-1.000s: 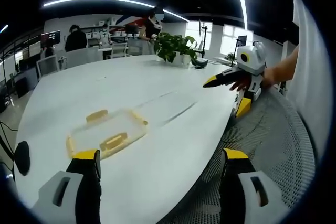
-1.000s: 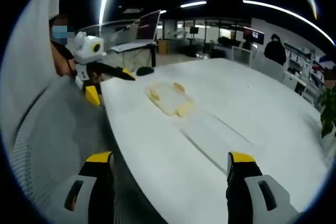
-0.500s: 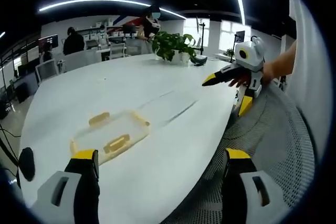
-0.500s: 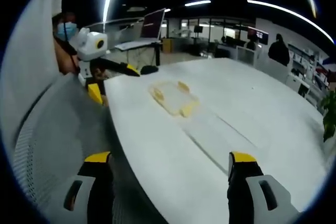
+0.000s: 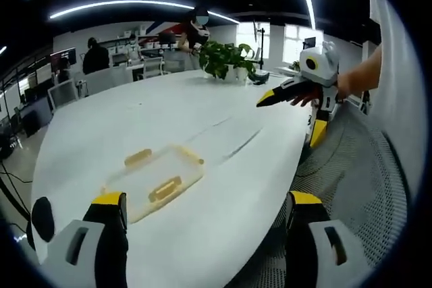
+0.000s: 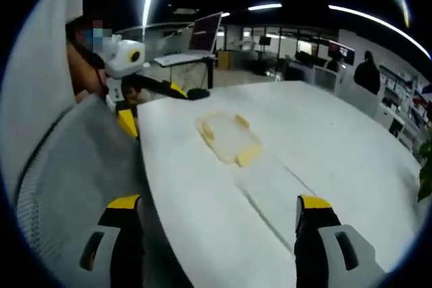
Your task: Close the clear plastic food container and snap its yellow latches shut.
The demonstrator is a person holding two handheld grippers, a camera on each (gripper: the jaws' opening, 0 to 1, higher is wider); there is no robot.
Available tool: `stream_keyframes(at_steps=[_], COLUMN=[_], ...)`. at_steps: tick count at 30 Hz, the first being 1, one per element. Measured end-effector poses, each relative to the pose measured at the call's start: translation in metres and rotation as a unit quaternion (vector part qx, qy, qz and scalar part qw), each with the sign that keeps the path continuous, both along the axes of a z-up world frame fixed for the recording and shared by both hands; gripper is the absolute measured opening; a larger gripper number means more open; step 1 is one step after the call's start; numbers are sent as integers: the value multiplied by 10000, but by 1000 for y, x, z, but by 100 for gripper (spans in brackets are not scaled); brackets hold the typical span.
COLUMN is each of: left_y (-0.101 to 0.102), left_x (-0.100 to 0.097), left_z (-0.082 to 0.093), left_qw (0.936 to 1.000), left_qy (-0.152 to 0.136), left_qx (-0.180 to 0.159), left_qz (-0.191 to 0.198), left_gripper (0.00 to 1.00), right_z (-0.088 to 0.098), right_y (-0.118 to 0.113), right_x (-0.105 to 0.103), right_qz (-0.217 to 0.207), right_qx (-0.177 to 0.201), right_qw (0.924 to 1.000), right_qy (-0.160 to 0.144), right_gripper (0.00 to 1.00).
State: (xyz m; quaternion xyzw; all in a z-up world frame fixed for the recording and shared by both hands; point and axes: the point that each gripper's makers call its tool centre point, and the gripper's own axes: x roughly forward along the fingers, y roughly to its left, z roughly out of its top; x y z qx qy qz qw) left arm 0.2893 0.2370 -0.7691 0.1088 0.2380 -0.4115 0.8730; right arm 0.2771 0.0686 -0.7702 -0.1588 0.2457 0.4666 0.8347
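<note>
The clear plastic food container with yellow latches (image 5: 156, 181) lies flat on the large white oval table (image 5: 121, 126), near the table's edge on the person's side. In the left gripper view it sits just beyond the left gripper (image 5: 202, 234), closer to that gripper's left jaw; its jaws — grey with yellow tips — stand wide apart with nothing between them. This view shows two yellow latches on the container's long sides and a narrower yellow strip at the far corner.

The right gripper view sees the same container (image 6: 228, 138) from the opposite end, farther off across the tabletop, with a yellow latch at its near corner. The right gripper (image 6: 219, 231) also has its jaws spread and empty, held low at the table's edge over a grey mesh surface (image 6: 74, 187).

Each view catches the other tool. The left gripper view shows the right gripper (image 5: 287, 92) at the upper right, held by a hand (image 5: 351, 85), its black, yellow-tipped jaw reaching over the table's edge. The right gripper view shows the left gripper (image 6: 145, 85) at the upper left, well apart from the container.

The left gripper view alone takes in a green potted plant (image 5: 226, 59) at the table's far end and seated people (image 5: 96, 55) at desks behind — the right gripper view instead shows a dark monitor (image 6: 206, 30) and a standing figure (image 6: 368, 72) at the far right.
</note>
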Motion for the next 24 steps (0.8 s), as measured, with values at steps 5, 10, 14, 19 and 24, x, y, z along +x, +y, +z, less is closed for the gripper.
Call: stream_keyframes(at_steps=[5,10,14,19,24], left_y=[2,5,10,16,21], left_x=[4,8,12,18,23], left_z=[-1,-7,-16,-24,-31], left_qw=[10000,9997,9991,9989,9985], left_qy=[-46,-50,-25,74,140], left_qx=[50,192,372,416,484], left_qz=[-41,-112,-212,-225,-233], left_gripper=[99,99,99,99,99], right_z=[-3,-6,-8,-10,-15], right_y=[7,14,20,26,33], right_x=[6,9,13,18,24], right_qz=[134,219,261,307,330], right_qx=[-59,-141,-167,-188,-251], right_qw=[9999,9996,9995,9993,9991], right_qy=[40,94,105,90,83], right_gripper=[94,92,91,91,90])
